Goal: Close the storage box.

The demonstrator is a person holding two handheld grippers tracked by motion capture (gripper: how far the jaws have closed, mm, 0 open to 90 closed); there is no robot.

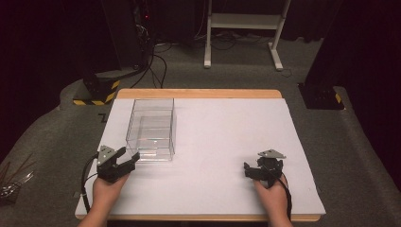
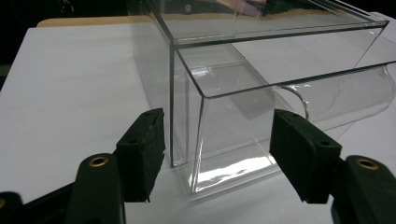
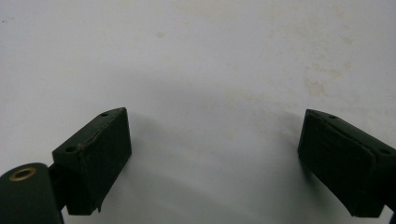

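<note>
Gaping left claw (image 2: 217, 154) framing clear, glossy acrylic box (image 2: 261, 88) corner.

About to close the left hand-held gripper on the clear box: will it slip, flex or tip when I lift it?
The clear box looks like thin rigid plastic, so probably stiff and light but crackable under a hard squeeze. Its glossy walls suggest it may slip. It sits flat and holds nothing visible, so tipping seems unlikely, though the inner drawer-like part could slide out. The left hand-held gripper is open around its corner.

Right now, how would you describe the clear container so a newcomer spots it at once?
On the white table top, look to the left half. The clear plastic box stands just ahead of the left gripper, whose fingers are open. It is see-through, with a curved front lip.
</note>
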